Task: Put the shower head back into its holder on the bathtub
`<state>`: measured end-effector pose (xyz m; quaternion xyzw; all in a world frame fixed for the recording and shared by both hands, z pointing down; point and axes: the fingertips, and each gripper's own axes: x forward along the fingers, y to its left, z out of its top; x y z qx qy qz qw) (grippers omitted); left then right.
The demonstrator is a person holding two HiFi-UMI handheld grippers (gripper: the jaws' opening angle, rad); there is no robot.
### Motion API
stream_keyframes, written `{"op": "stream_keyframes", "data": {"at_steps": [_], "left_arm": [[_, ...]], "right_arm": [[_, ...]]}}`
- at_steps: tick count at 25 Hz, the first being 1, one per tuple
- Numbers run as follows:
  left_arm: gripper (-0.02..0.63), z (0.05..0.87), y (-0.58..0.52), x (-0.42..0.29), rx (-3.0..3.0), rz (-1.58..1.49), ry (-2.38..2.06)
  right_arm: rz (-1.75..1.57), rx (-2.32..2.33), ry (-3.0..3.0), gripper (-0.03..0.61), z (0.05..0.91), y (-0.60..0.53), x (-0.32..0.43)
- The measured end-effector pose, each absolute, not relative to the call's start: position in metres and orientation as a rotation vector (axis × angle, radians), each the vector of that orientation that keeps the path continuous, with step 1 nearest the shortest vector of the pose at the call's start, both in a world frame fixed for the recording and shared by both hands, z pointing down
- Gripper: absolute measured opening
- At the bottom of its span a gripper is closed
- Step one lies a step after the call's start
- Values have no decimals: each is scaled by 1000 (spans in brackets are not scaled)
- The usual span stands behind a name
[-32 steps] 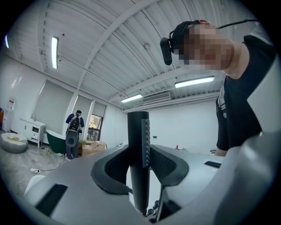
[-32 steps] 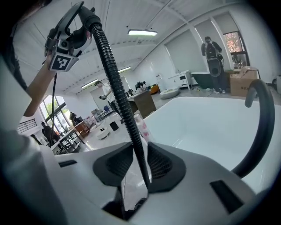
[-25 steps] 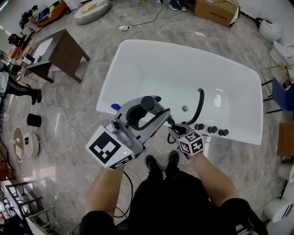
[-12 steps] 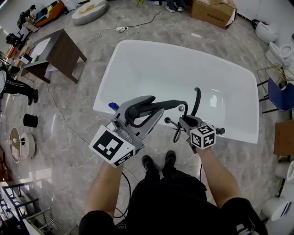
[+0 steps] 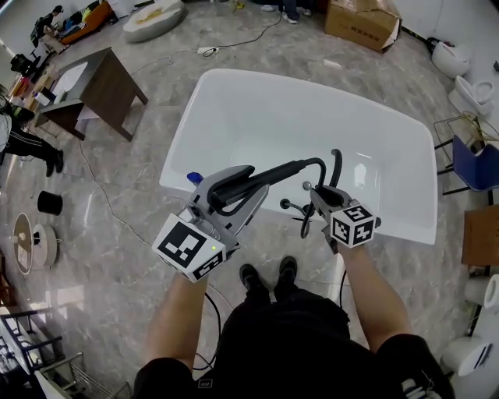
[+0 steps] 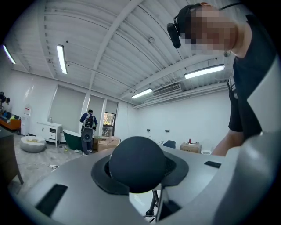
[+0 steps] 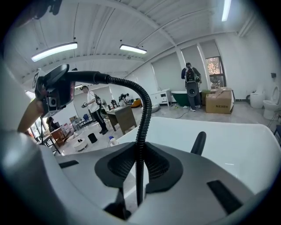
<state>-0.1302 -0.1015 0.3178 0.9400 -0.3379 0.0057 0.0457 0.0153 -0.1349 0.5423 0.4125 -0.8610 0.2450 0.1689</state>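
The white bathtub [image 5: 234, 82] lies below me, with its black curved spout [image 5: 337, 165] at the near rim. My left gripper [image 5: 248, 187] is shut on the black shower head [image 5: 269, 173], held level above the tub's near-left edge. In the left gripper view its rounded black end [image 6: 137, 163] fills the gap between the jaws. The black ribbed hose [image 5: 320, 167] arcs from the handle down into my right gripper [image 5: 316, 195], which is shut on it. In the right gripper view the hose [image 7: 139, 167] runs up between the jaws. Small black fittings [image 5: 285, 205] show at the rim; the right gripper hides the others.
A brown table [image 5: 109, 82] stands on the marble floor at the left, a cardboard box [image 5: 366, 22] beyond the tub, and a blue chair [image 5: 475, 164] at the right. A black cylinder [image 5: 49, 204] and a floor cable [image 5: 101, 187] lie at the left. People stand in the background.
My right gripper has risen and moved right with the hose. The shower head's handle has swung out to the right over the tub. The left gripper has sunk slightly.
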Motion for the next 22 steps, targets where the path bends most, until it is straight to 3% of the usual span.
{"op": "stream_keyframes", "data": {"at_steps": [12,22], "left_arm": [[144,296,-96,-182,2856,-92,-1169],[144,270,-81,-247,2874,-161,-1281]], "right_arm": [[534,1226,-2506,77,480,-165,-5],[442,1170,-2585,77,446,-170,-78]]}}
